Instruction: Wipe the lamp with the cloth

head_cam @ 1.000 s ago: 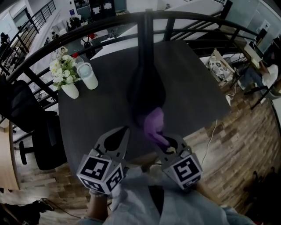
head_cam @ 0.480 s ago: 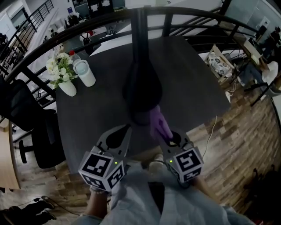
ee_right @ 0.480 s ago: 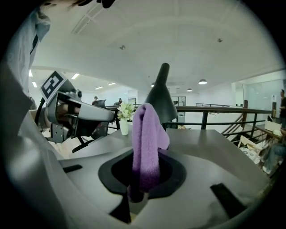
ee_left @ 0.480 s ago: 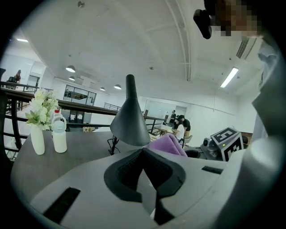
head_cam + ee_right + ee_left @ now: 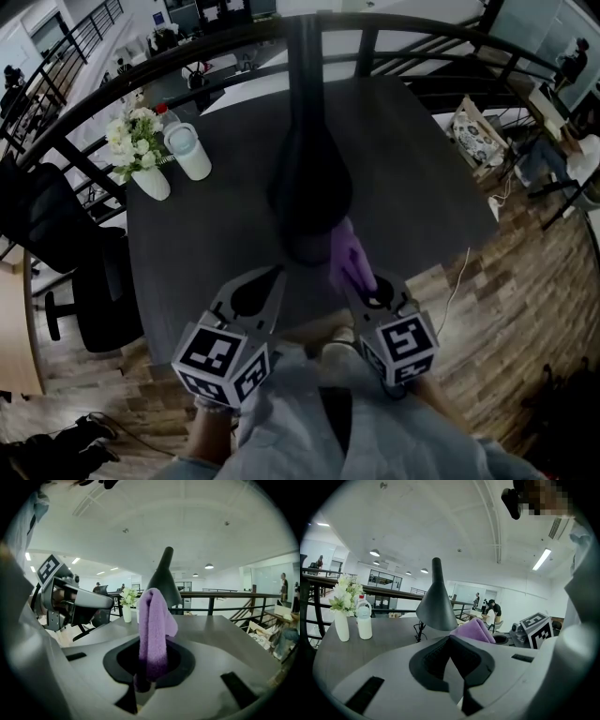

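Observation:
A black lamp with a cone shade [image 5: 309,197] stands on the dark table [image 5: 422,178], its stem rising toward the far edge. My right gripper [image 5: 362,281] is shut on a purple cloth [image 5: 348,253]. The cloth stands up from the jaws and presses on the shade's near right rim. In the right gripper view the cloth [image 5: 153,620] hangs in front of the lamp [image 5: 165,571]. My left gripper [image 5: 277,274] is shut with nothing in it, just below the shade's near left edge. Its own view shows the lamp [image 5: 436,604] ahead and the cloth [image 5: 473,631] to the right.
A white vase of flowers [image 5: 141,159] and a white bottle [image 5: 190,155] stand at the table's far left corner. A black office chair [image 5: 89,281] sits left of the table. A dark railing [image 5: 112,112] curves behind it. Wooden floor lies to the right.
My right gripper has carried the cloth to the right and slightly farther along the shade's near rim. The left gripper has barely moved.

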A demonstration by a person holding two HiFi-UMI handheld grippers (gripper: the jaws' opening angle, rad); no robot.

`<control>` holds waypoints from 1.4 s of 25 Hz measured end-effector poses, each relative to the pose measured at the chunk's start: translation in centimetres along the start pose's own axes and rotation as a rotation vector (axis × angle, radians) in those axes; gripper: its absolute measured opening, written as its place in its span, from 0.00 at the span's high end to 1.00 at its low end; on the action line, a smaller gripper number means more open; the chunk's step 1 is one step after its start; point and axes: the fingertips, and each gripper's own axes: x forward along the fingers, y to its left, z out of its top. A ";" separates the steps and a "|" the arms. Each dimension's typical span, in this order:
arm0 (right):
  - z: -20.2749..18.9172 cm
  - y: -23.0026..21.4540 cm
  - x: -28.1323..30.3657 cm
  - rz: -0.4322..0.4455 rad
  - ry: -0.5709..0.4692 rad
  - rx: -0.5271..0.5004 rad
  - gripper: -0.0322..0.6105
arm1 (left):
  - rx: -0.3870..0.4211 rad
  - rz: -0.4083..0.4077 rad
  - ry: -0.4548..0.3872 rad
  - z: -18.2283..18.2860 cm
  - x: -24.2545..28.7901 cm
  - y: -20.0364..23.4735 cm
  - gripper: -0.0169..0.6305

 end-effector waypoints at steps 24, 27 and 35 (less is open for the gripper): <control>-0.3 -0.5 -0.3 -0.007 0.002 0.007 0.87 | -0.005 -0.015 0.017 -0.7 0.6 -0.7 0.96; -0.2 -0.5 -0.2 -0.007 0.004 0.010 0.87 | -0.003 -0.020 0.017 -0.6 0.7 -0.7 0.96; -0.1 -0.4 -0.1 -0.013 0.005 0.009 0.87 | -0.006 -0.025 0.017 -0.6 0.7 -0.5 0.96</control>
